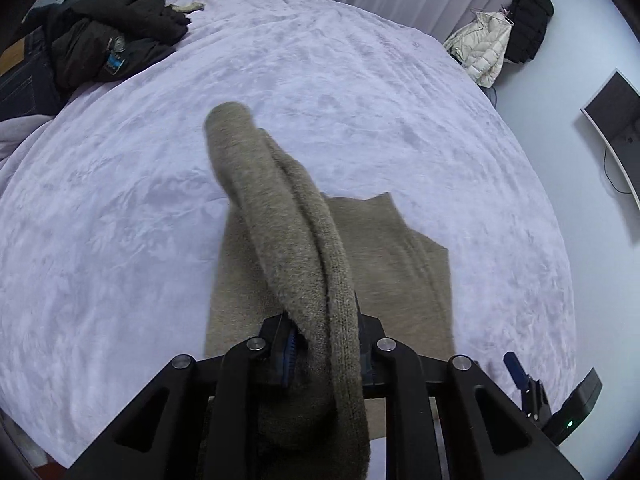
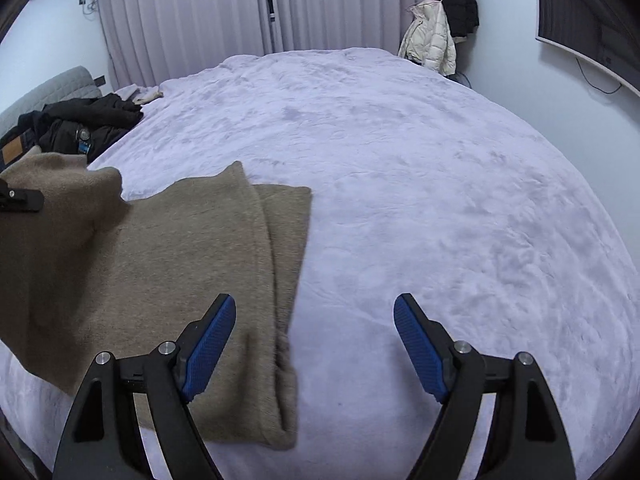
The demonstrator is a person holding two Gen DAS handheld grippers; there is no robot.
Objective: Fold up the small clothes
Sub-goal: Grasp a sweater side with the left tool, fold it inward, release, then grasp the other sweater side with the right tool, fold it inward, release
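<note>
My left gripper (image 1: pixel 326 344) pinches a raised fold of the brown knit garment (image 2: pixel 168 264), whose body lies on the lilac bedspread (image 2: pixel 420 184). My right gripper (image 2: pixel 314 344) hangs spread, empty, beside it.

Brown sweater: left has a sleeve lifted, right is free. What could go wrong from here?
1. The left gripper pinches only a bunched edge of the sleeve; it could slip free mid-fold.
2. The right gripper is open, with nothing pinning the brown sweater, so pulling may drag it across the bedspread and undo the folded right edge.
</note>
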